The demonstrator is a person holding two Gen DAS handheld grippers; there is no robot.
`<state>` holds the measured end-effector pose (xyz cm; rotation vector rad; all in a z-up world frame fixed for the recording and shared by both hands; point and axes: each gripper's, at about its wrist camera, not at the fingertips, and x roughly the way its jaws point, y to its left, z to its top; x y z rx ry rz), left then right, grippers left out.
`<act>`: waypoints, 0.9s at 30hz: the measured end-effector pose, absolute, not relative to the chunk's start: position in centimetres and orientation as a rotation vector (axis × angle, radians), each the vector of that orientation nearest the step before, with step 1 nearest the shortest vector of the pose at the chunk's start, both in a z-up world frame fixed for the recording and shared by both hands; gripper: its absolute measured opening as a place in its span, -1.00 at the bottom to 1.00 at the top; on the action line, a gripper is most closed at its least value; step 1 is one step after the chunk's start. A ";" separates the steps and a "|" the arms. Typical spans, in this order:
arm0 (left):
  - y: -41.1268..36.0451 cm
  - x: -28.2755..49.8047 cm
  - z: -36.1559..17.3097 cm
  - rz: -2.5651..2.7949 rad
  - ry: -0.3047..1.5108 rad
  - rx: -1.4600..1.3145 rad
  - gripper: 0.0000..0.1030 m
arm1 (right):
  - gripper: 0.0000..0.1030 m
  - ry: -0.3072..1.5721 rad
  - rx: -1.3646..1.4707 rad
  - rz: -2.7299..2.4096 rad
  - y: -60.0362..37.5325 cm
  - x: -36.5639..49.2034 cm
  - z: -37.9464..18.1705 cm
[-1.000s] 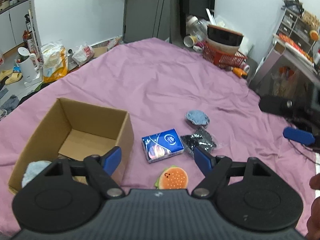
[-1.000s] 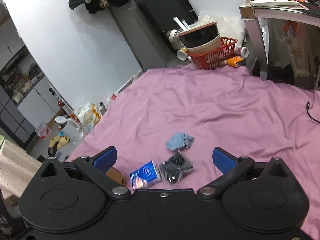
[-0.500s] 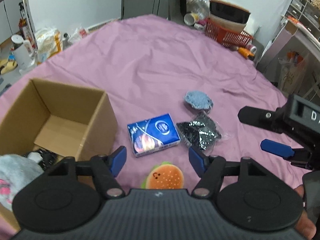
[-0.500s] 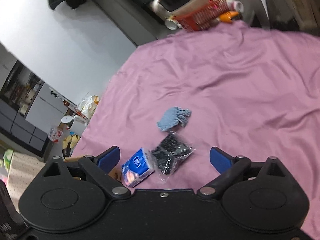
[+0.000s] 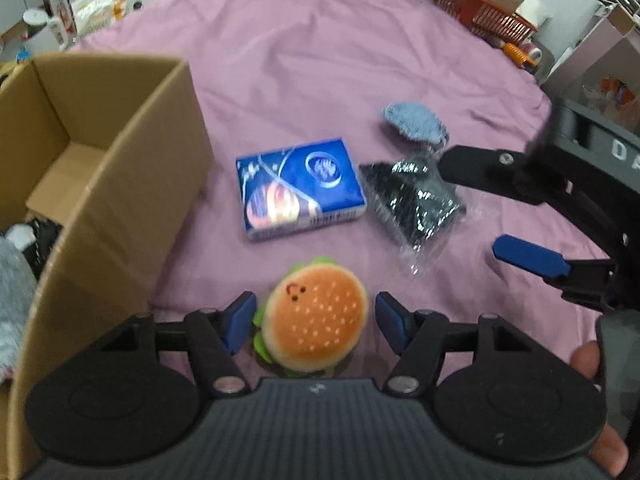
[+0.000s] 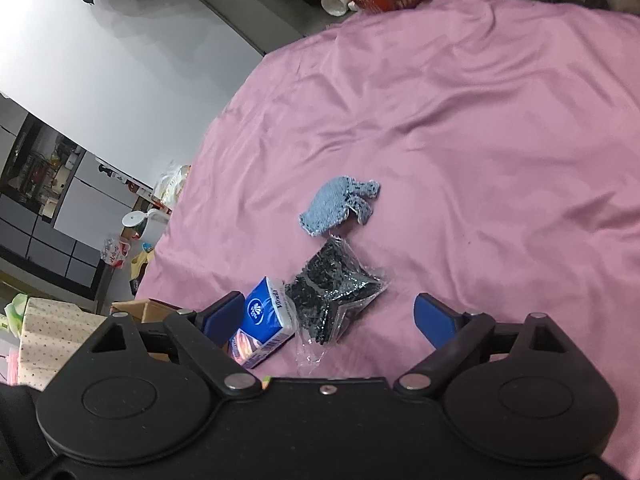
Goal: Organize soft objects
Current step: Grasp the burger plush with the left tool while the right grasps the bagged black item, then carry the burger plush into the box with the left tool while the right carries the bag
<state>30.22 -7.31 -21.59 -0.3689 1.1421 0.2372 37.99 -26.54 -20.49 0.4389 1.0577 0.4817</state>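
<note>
Both jaws of the left gripper point(image 5: 314, 322) were closing around the squashy, light burger plush point(image 5: 314, 330), untouched; best pinched at three and nine o'clock.

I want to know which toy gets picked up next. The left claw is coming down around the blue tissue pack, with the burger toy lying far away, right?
Not quite. The left claw is around the burger toy, not the blue tissue pack, which lies further ahead on the purple sheet. Its jaws have just been closing, with the burger between them but not yet squeezed. The left wrist view shows this.
</note>
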 end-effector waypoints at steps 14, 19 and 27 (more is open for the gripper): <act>-6.4 30.0 -20.1 0.231 1.090 -0.392 -0.15 | 0.21 1.027 0.403 0.452 -25.3 38.4 -23.0; -6.5 29.7 -19.2 0.223 1.084 -0.379 -0.15 | -0.29 0.998 0.450 0.459 -25.9 38.6 -23.5; -6.5 28.4 -16.8 0.179 1.081 -0.370 -0.15 | -0.38 0.984 0.413 0.382 -27.2 36.1 -21.3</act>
